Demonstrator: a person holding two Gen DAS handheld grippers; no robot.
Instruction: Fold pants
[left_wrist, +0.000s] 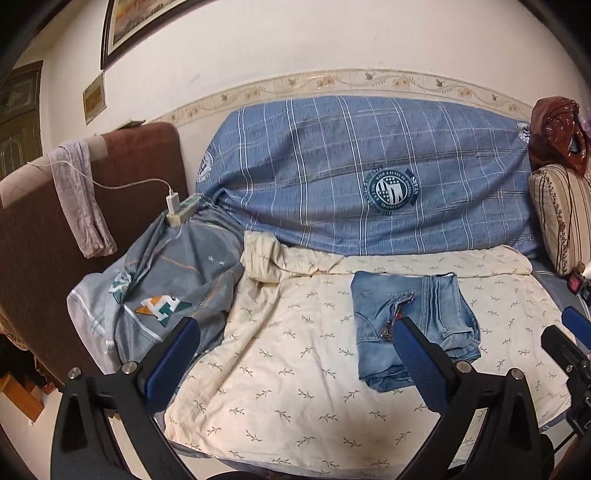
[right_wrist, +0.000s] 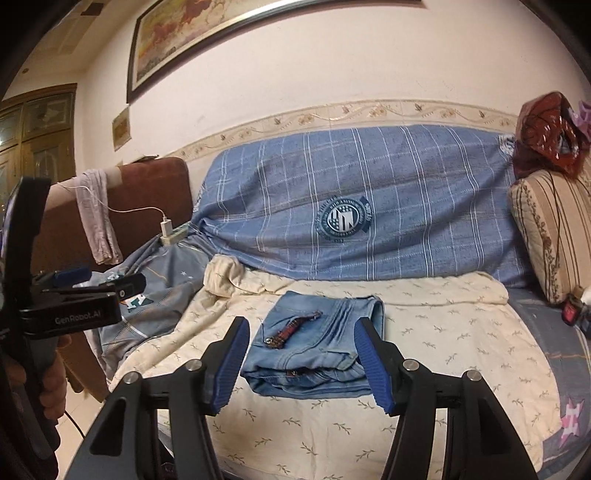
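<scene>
Pants (right_wrist: 317, 343) lie folded into a compact stack on the cream sheet (right_wrist: 461, 332) covering the sofa. Left gripper (left_wrist: 295, 354) and right gripper (right_wrist: 301, 363): fingers spread, holding nothing. Folding appears complete; next move, if any, is withdrawal.

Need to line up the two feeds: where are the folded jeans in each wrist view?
Left wrist: folded jeans lie right of centre on the cream sheet.
Right wrist: folded jeans sit centred, between the open tongs.
Shared landmark: round crest on the blue plaid cover.
</scene>
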